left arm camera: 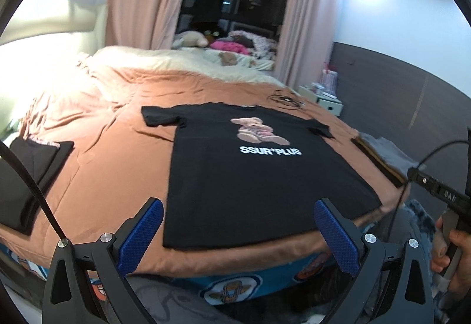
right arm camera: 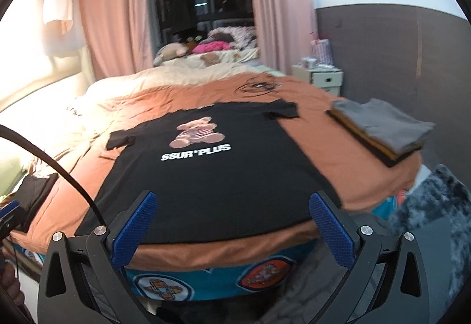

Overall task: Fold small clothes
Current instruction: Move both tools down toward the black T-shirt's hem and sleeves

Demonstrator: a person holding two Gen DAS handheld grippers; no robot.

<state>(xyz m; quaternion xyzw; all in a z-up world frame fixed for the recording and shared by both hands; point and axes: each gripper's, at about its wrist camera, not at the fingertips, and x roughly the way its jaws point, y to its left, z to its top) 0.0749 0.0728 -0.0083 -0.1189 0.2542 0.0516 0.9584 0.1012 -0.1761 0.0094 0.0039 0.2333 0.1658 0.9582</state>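
i find my left gripper point(left arm camera: 238, 238) and right gripper point(right arm camera: 232, 232) both wide open, empty, at the bed's point(right arm camera: 223, 253) near edge. one black tee point(right arm camera: 206, 177) lies flat, unfolded, just beyond. one folded stack point(right arm camera: 382, 129) at the right edge, one dark folded piece point(left arm camera: 29, 177) at the left: partly done, i judge.

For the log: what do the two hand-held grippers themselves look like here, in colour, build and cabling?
Both match. The left hand-held gripper and the right hand-held gripper have black angular frames with silver round bolts and two fingers faced with blue, finely textured pads. A black cable arcs past each one's left side. The left wrist view also shows the right unit's black handle with pale lettering, gripped by a hand.
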